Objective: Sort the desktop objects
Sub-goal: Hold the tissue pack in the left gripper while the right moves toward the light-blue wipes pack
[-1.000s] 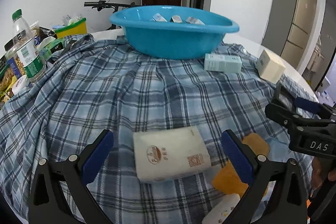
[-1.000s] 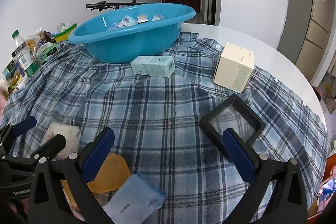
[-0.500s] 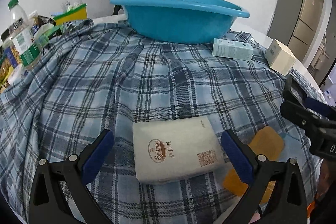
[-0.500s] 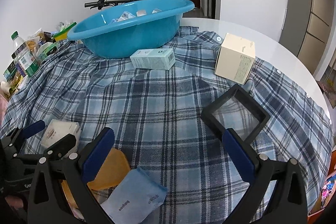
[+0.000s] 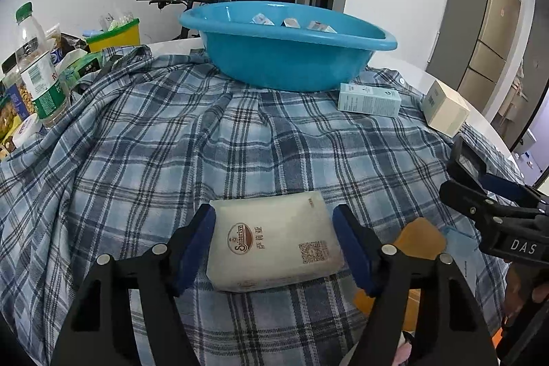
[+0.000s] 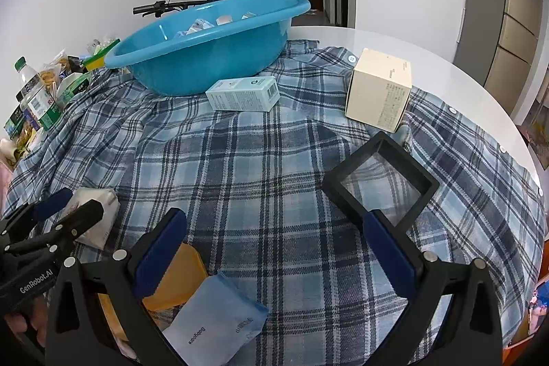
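Left gripper (image 5: 274, 242): my blue pads clamp the white soft tissue pack (image 5: 272, 240) on the plaid cloth (image 5: 164, 146).
Right gripper (image 6: 274, 249): jaws wide, holding nothing.
Far: blue plastic basin (image 5: 284, 57).

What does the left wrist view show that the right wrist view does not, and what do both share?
Left wrist only: the white tissue pack's printed face, gripped by the left gripper.
Right wrist only: the whole black frame, the blue Babycare pouch's label, and the open right gripper.
Both: blue basin, teal box, cream box, plaid cloth.
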